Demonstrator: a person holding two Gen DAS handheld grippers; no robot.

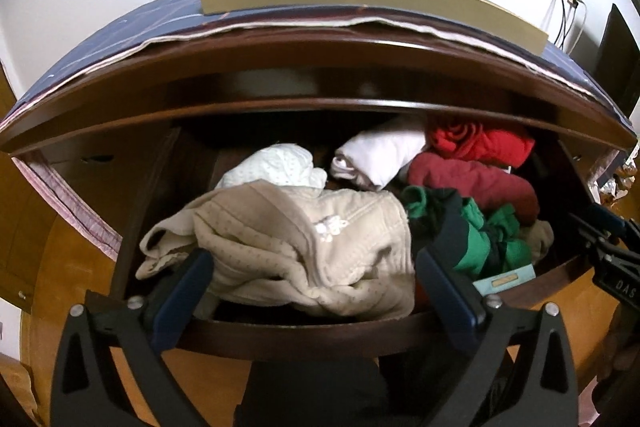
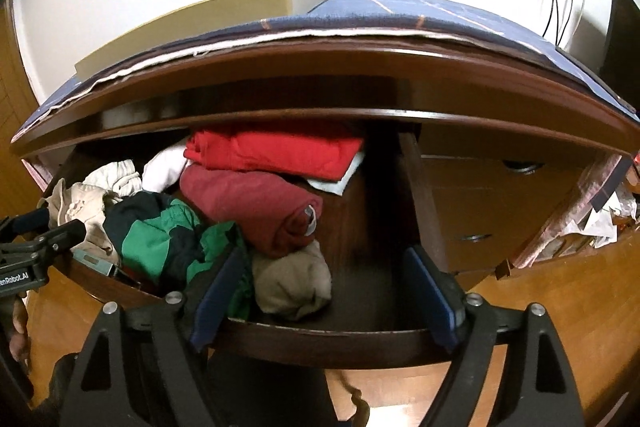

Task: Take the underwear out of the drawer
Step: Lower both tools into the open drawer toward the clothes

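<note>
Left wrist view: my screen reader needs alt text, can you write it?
Open left gripper straddles a beige garment at the front of an open wooden drawer. Behind lie white, red, maroon and green clothes.

- Drawer (image 1: 304,337): dark wood, glossy varnish along the front rim.
- Beige garment (image 1: 296,251): soft knit cloth, matt, dotted weave.
- Green-and-dark garment (image 2: 168,239): smooth cloth with a slight sheen.
- Maroon garment (image 2: 256,211): matt, fleecy cloth.
- Left gripper (image 1: 316,263): matt black plastic frame, blue pads, metal screws.
</note>
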